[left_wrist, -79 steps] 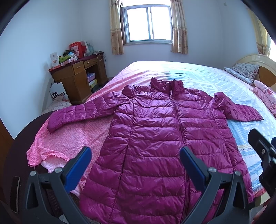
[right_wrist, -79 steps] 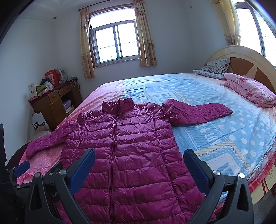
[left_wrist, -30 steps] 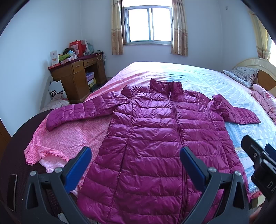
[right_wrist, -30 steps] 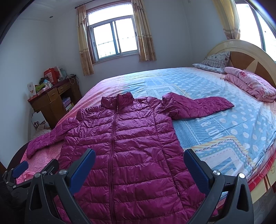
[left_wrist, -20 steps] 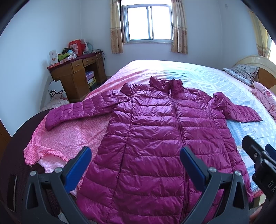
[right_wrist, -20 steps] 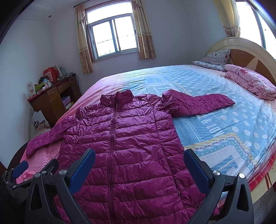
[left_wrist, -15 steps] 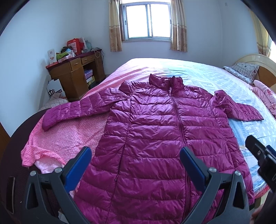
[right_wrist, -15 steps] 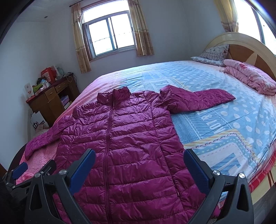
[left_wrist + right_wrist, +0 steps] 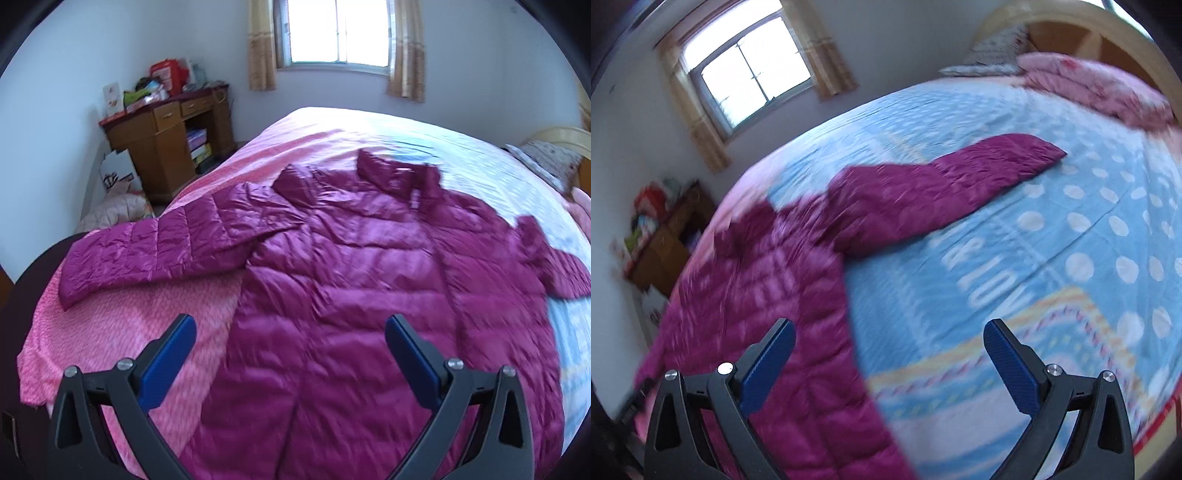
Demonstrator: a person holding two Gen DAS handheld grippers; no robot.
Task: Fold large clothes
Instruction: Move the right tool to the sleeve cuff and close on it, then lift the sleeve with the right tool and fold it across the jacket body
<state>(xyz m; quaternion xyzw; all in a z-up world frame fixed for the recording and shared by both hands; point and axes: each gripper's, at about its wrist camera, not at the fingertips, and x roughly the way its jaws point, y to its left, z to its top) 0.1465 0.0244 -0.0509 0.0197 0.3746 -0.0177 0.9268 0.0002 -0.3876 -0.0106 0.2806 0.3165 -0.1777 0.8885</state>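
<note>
Left gripper: jaws spread wide, gripping nothing, hovering above the lower body of the jacket.
Right gripper: jaws equally wide apart, holding nothing, over the jacket's side edge.
Jacket versus left jaws: torso filling the gap and stretching ahead; hem-side edge passing just inside the left finger.
Jacket versus right jaws: body under the left finger; bare bedspread between the jaws and under the right one.
Sleeves: one angling out ahead-left of the left jaws, over pink sheet; other lying ahead of the right jaws on blue.
Surface: wide bed, blue dotted spread with lettering, pink on the far side.
Room: wooden desk ahead-left, curtained window straight ahead, curved headboard ahead-right.
Texture: glossy magenta quilted puffer, horizontal stitched baffles, stand-up collar; right view heavily blurred.
</note>
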